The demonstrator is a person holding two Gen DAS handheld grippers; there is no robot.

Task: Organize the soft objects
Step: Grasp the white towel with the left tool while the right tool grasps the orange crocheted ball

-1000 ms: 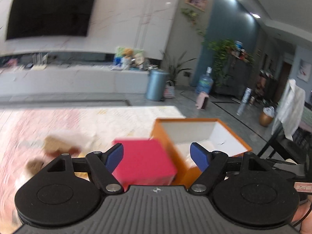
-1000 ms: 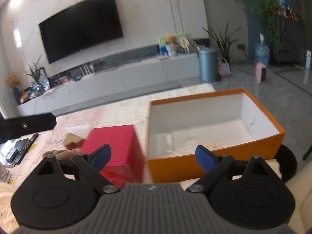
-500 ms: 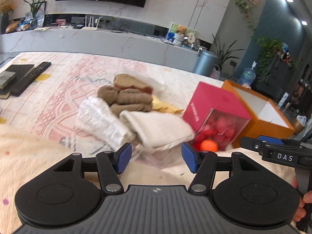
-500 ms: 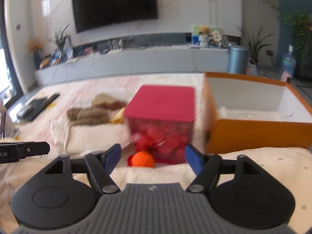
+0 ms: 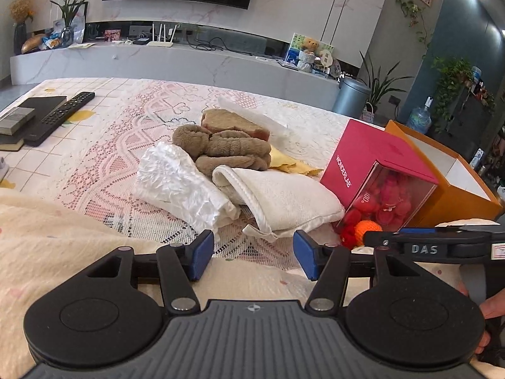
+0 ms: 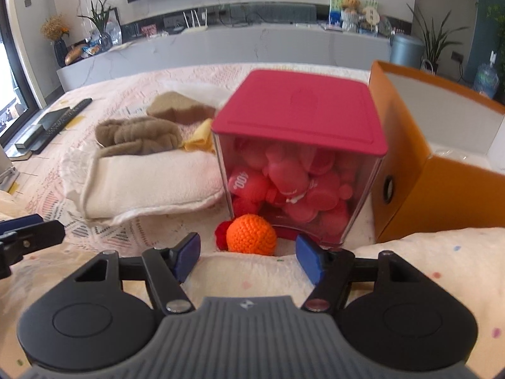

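Note:
A pile of soft things lies on the lace cloth: a cream folded towel [image 5: 284, 199] [image 6: 148, 183], a shiny white cloth [image 5: 176, 183], a brown plush piece [image 5: 227, 151] [image 6: 139, 135], a brown sponge [image 5: 233, 123] and a yellow cloth [image 5: 290, 165]. An orange crocheted ball [image 6: 251, 234] [image 5: 366, 229] lies beside a red one [image 6: 221, 233], in front of a red-lidded clear box [image 6: 300, 158] [image 5: 378, 177]. My left gripper [image 5: 252, 257] is open and empty, just short of the towel. My right gripper [image 6: 247, 259] is open and empty, just short of the orange ball.
An open orange box [image 5: 448, 177] [image 6: 442, 158] stands right of the red-lidded box. A remote [image 5: 60, 117] and books [image 5: 19, 120] lie at the far left. A cream blanket [image 5: 47, 237] covers the near edge. A TV cabinet [image 5: 189, 63] runs along the back.
Both grippers have swung left and down from the orange box toward the pile and the ball. Both have stayed open and empty.

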